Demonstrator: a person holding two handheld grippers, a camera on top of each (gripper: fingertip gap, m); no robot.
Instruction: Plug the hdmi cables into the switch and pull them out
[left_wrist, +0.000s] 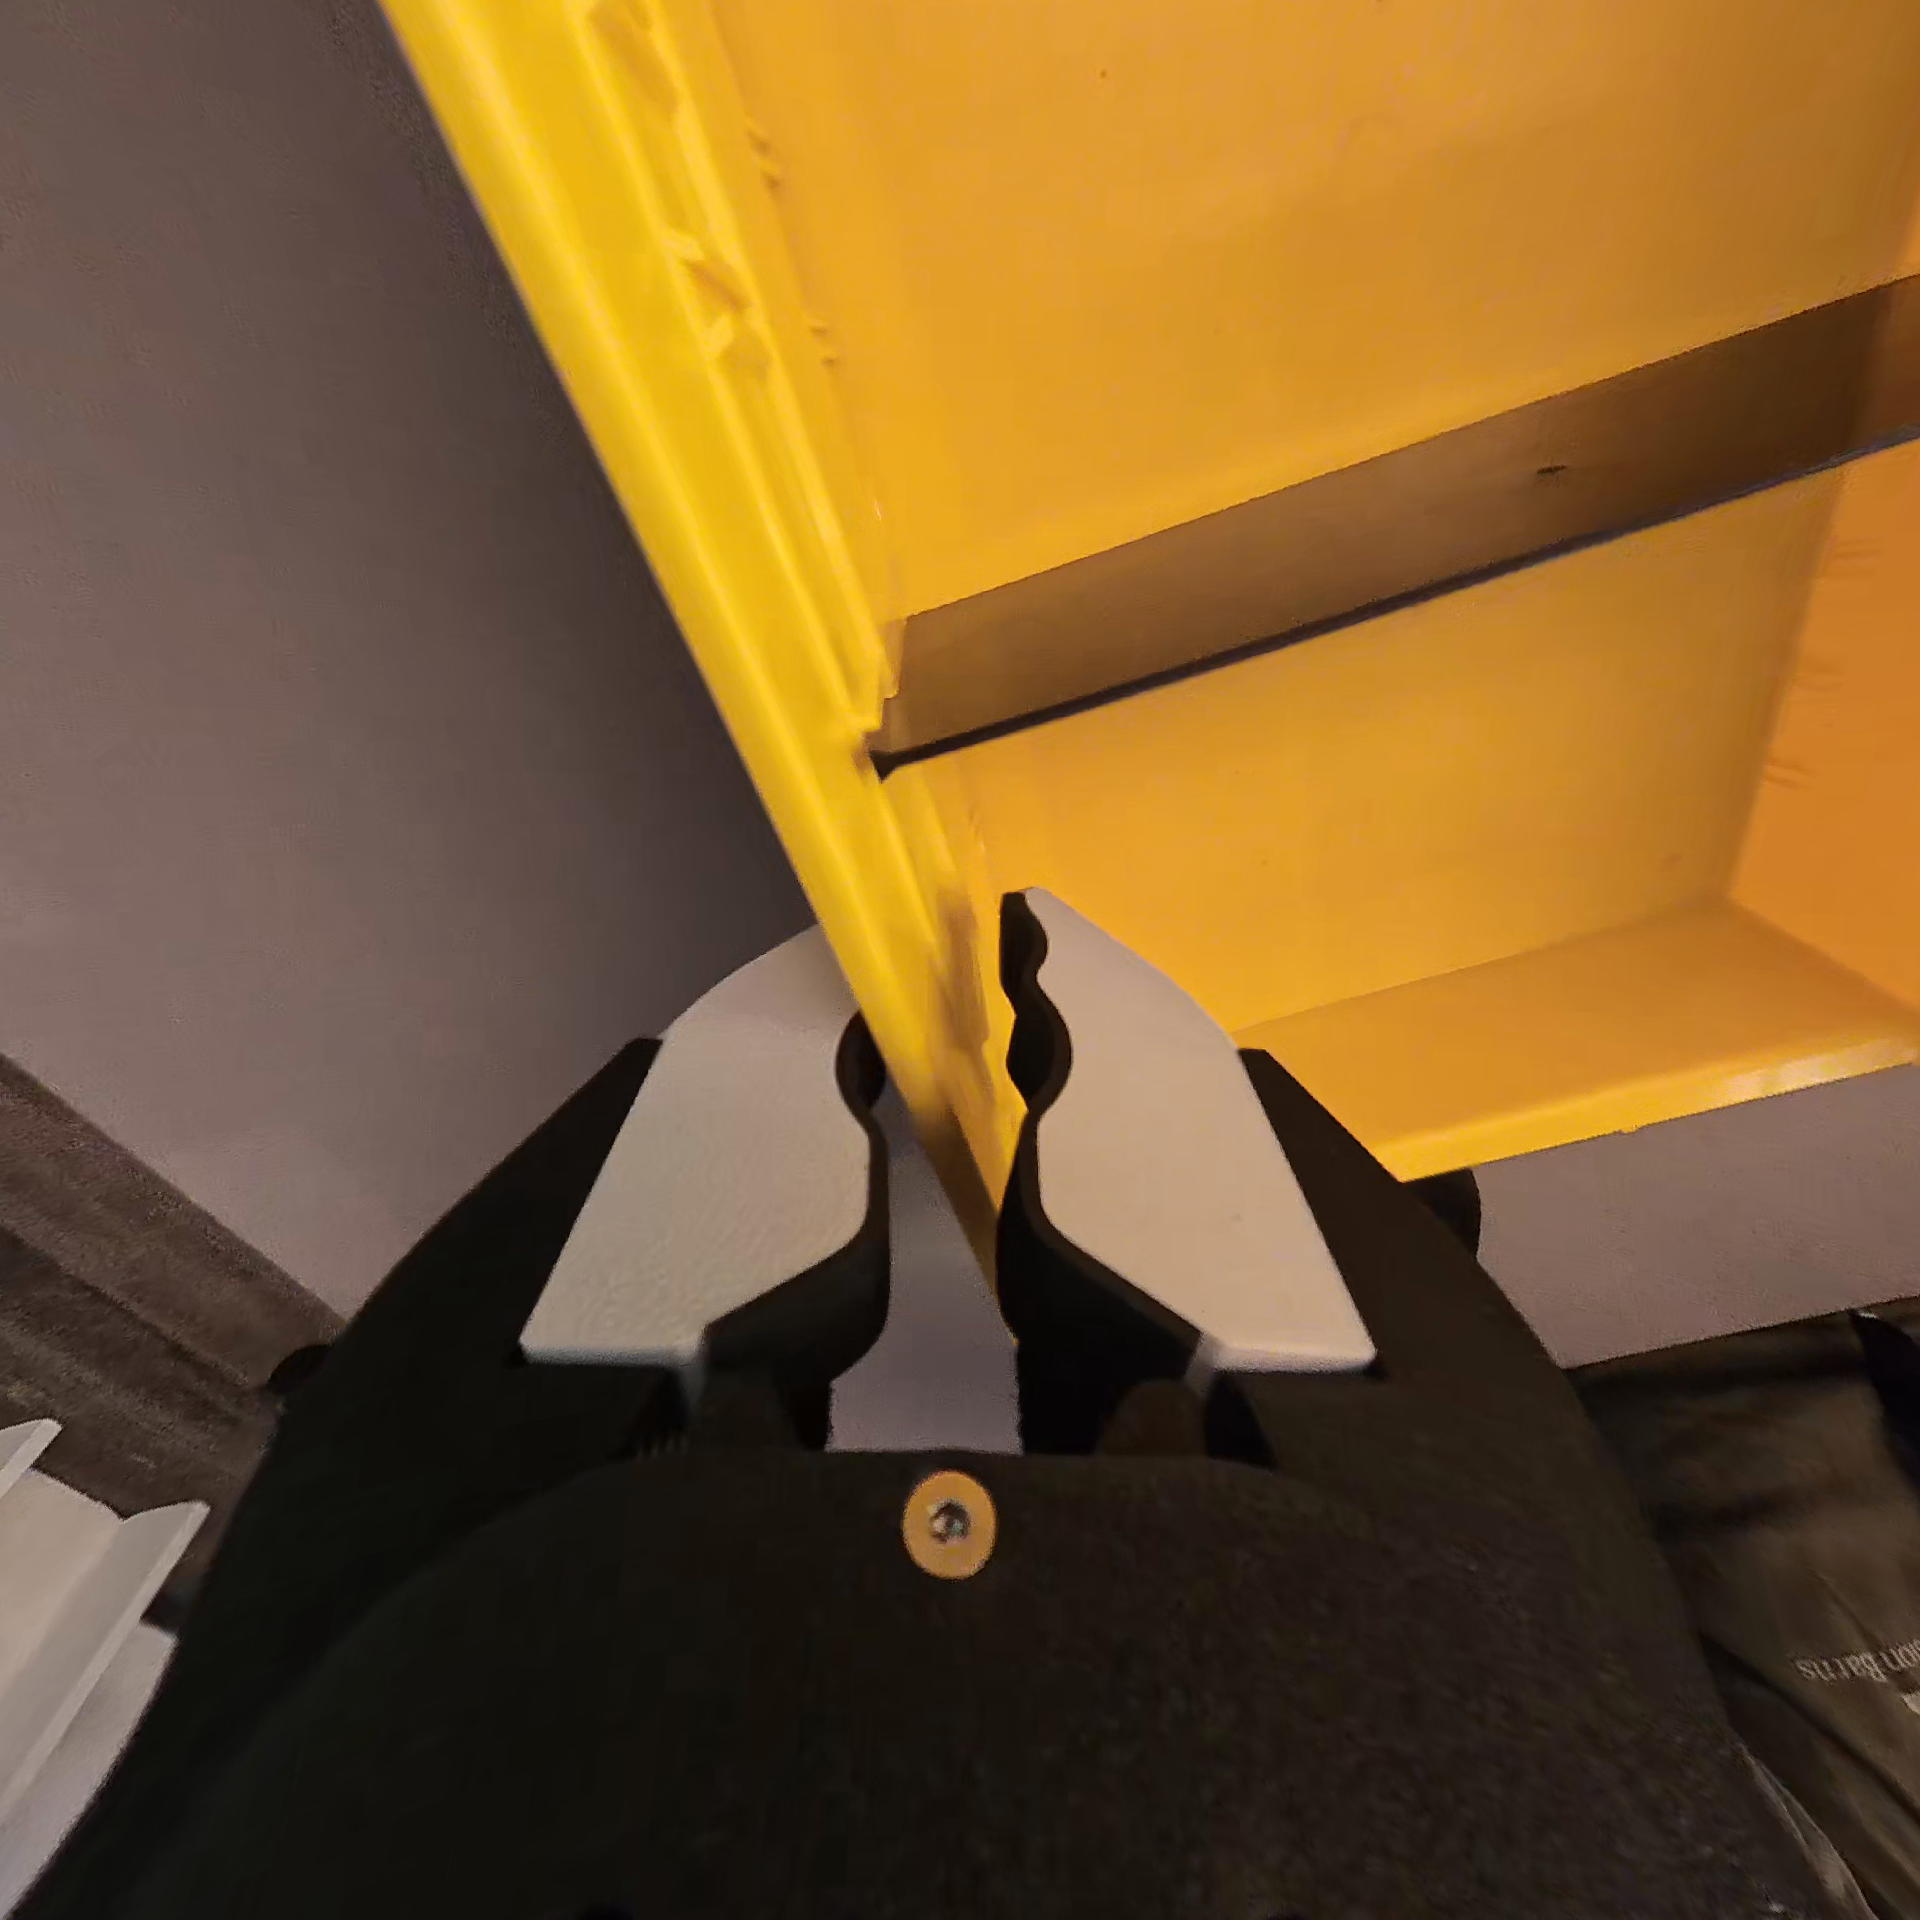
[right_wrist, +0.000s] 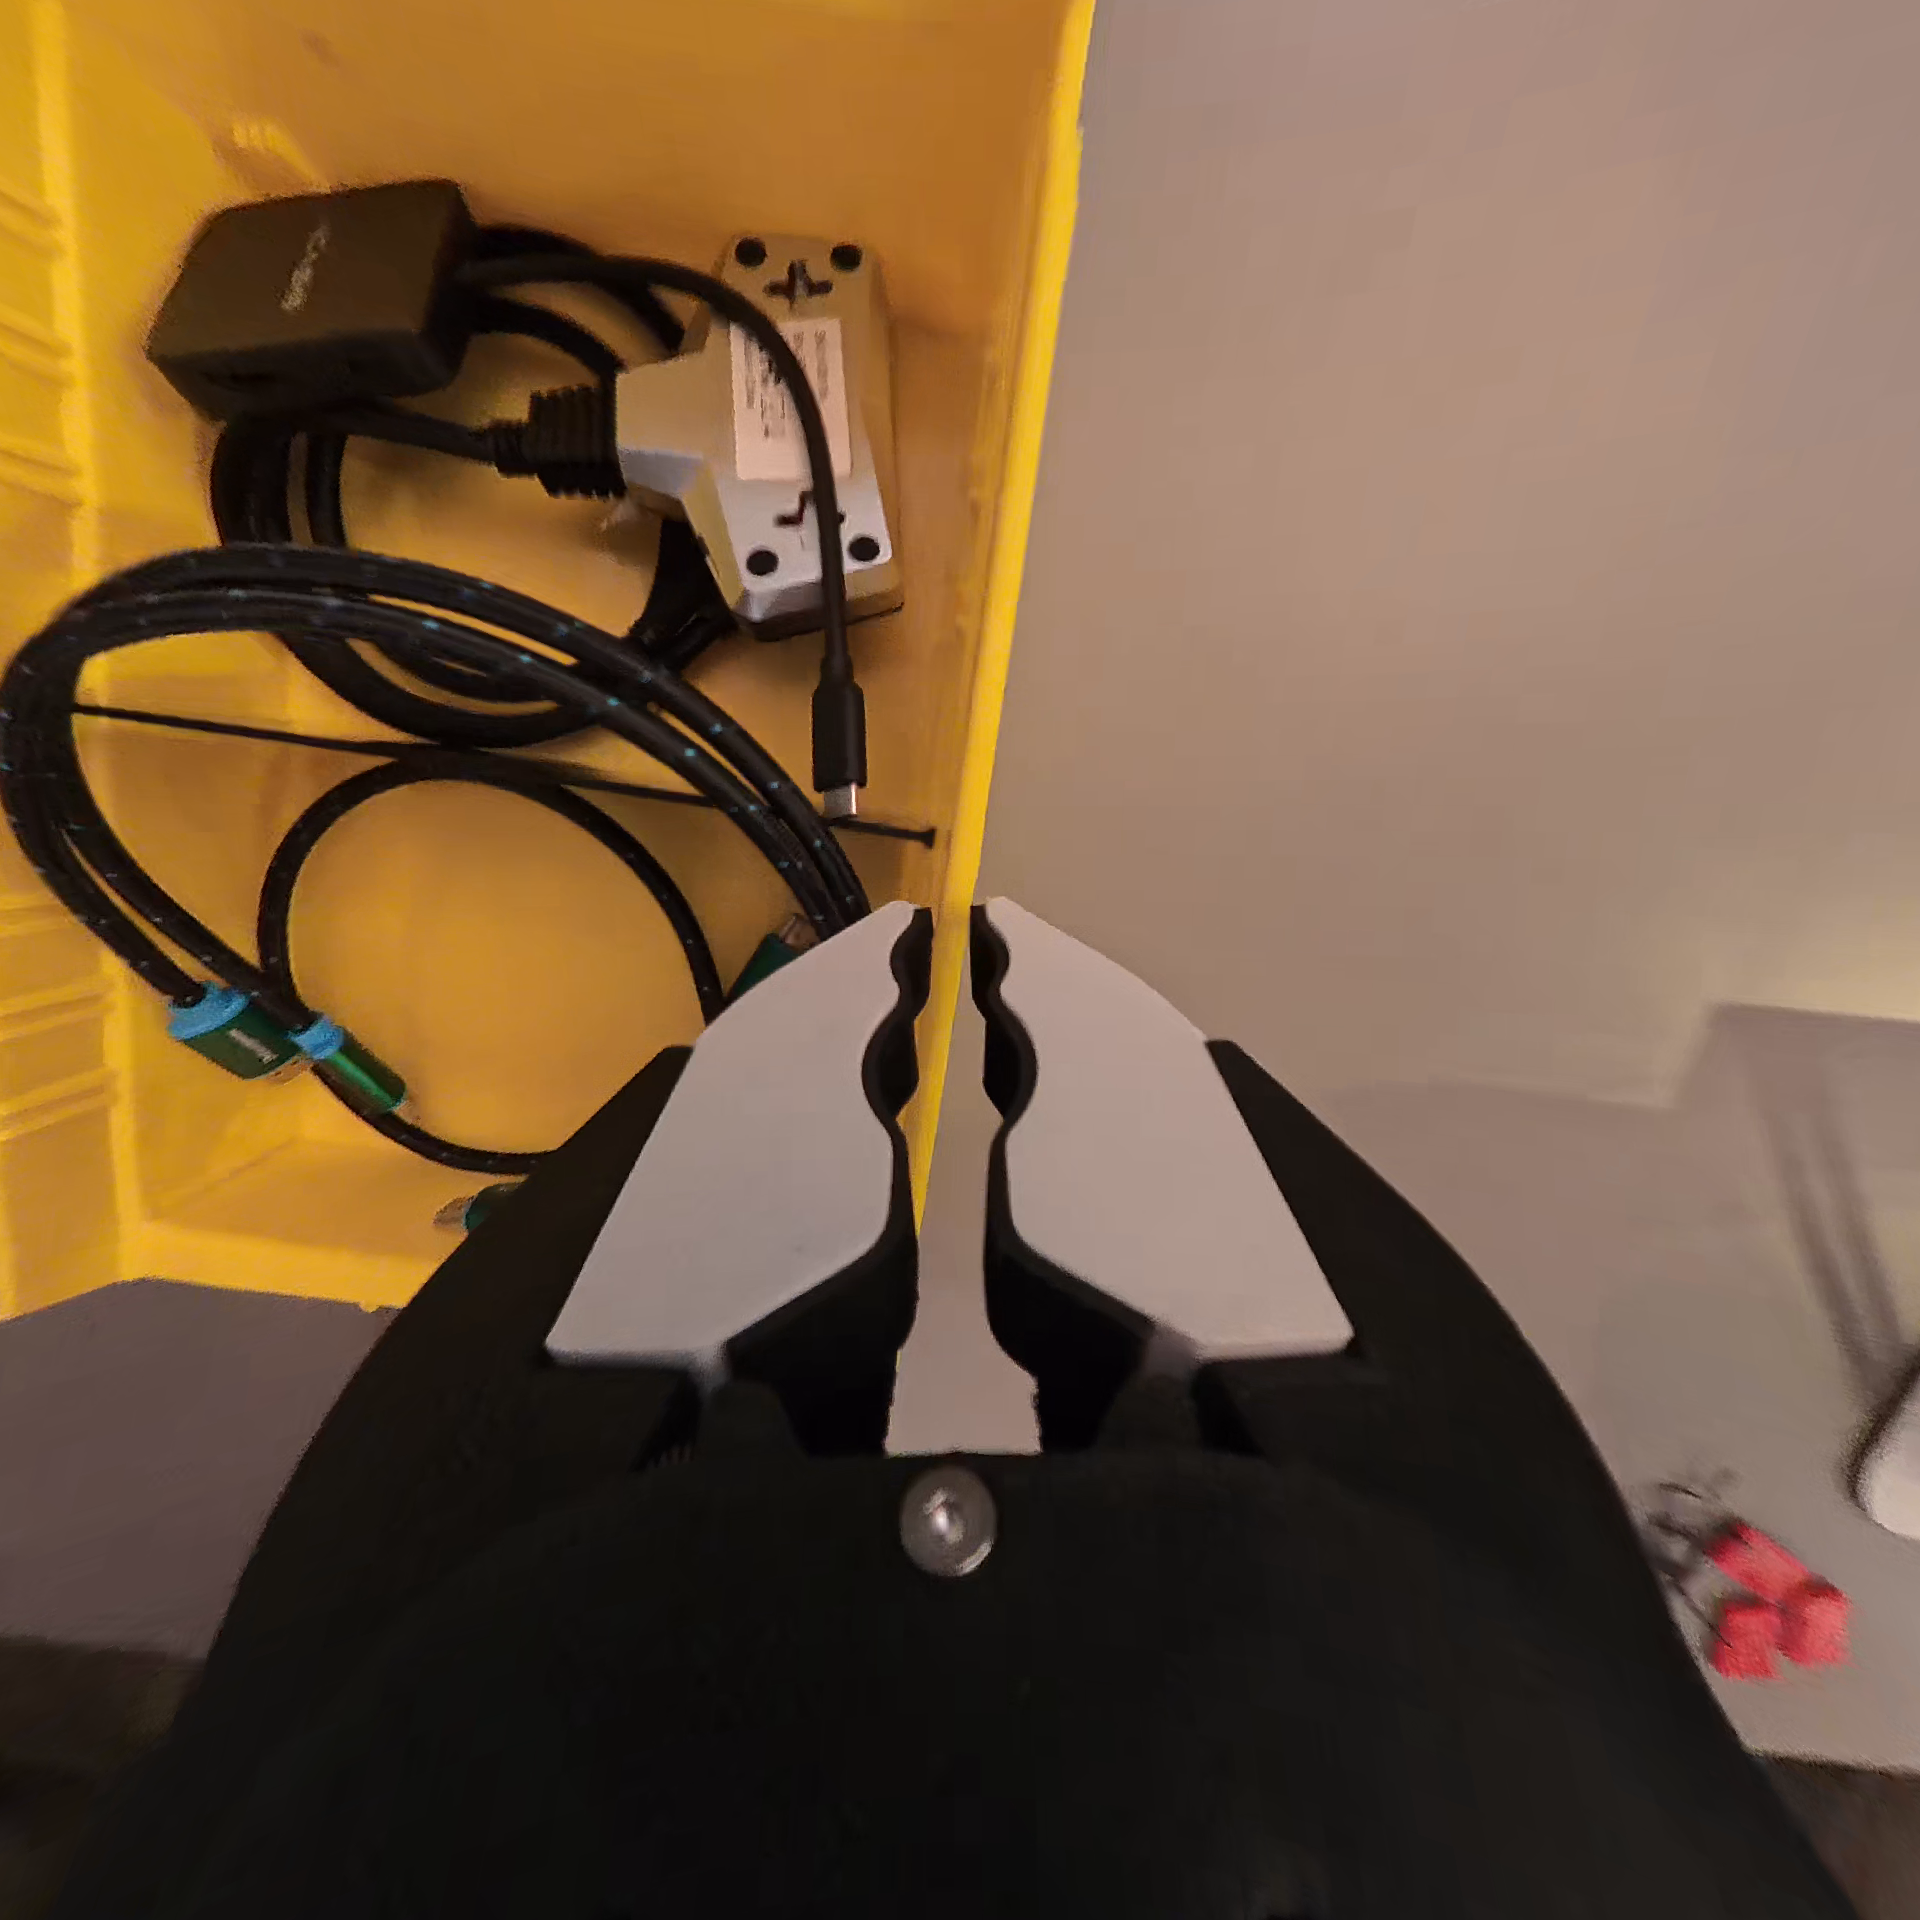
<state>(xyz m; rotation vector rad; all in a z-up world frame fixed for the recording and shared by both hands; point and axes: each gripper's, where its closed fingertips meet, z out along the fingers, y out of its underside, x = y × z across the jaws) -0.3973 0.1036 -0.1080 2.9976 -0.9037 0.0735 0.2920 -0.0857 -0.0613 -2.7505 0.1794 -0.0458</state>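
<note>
A yellow bin (right_wrist: 1029, 416) holds a silver switch (right_wrist: 862, 447), a black box (right_wrist: 312, 291) and coiled black braided hdmi cables (right_wrist: 416, 613) with green plugs (right_wrist: 244, 1044). A black cable's plug (right_wrist: 561, 442) sits against the switch's left side. A loose small plug (right_wrist: 840, 727) hangs below the switch. My right gripper (right_wrist: 948, 914) is shut on the bin's right wall. In the left wrist view my left gripper (left_wrist: 925, 925) is shut on the bin's left wall (left_wrist: 665, 312); the wall hides its left fingertip. Both views show the bin tilted.
A dark divider (left_wrist: 1351, 582) crosses the bin's inside. A dark bag (left_wrist: 1766, 1558) lies at the lower right and a white object (left_wrist: 62, 1558) at the lower left. In the right wrist view, red pieces (right_wrist: 1777, 1621) lie on a pale surface. About 70 cm separates my left fingertips from my right.
</note>
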